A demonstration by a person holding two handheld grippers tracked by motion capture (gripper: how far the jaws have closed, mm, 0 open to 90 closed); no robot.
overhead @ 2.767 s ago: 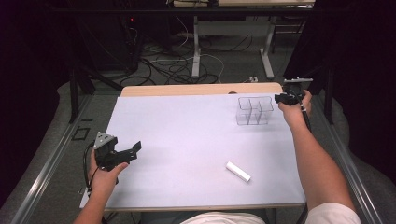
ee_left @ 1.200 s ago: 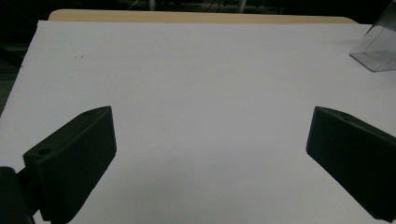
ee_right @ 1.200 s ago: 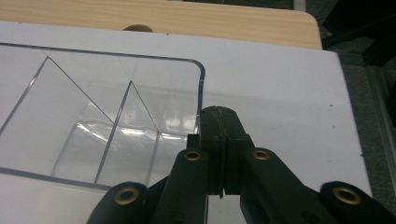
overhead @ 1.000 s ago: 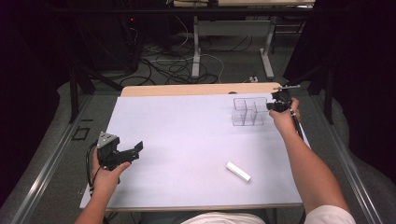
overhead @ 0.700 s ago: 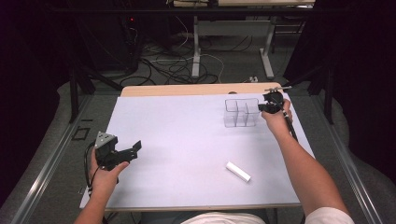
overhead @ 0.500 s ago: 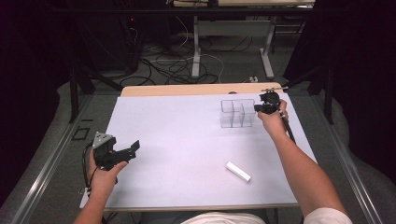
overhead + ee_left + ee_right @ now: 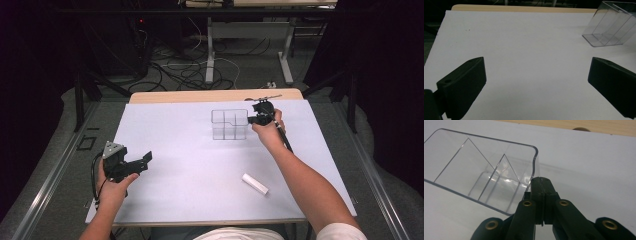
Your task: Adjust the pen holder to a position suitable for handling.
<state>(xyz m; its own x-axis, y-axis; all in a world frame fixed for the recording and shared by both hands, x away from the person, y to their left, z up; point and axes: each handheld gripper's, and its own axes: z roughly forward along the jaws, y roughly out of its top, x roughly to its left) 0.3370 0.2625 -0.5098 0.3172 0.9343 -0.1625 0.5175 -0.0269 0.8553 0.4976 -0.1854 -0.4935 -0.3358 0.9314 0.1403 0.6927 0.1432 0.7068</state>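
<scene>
A clear plastic box (image 7: 229, 124) with dividers stands on the white mat (image 7: 185, 150), at the far middle. My right gripper (image 7: 253, 120) is at the box's right side, its jaws pinched on the box's thin side wall. In the right gripper view the jaws of the right gripper (image 7: 541, 182) are together on that wall of the clear box (image 7: 484, 170). My left gripper (image 7: 145, 160) rests at the mat's left side, held in a hand. Its jaws stand wide apart in the left gripper view, left gripper (image 7: 537, 75) with bare mat between them and the clear box (image 7: 610, 25) far off.
A small white block (image 7: 255, 183) lies on the mat near the right forearm. The wooden table edge (image 7: 200, 96) shows beyond the mat. Cables and table legs are on the floor behind.
The right gripper has moved leftward along the far side of the mat, and the clear box has slid left with it. The left gripper has stayed put.
</scene>
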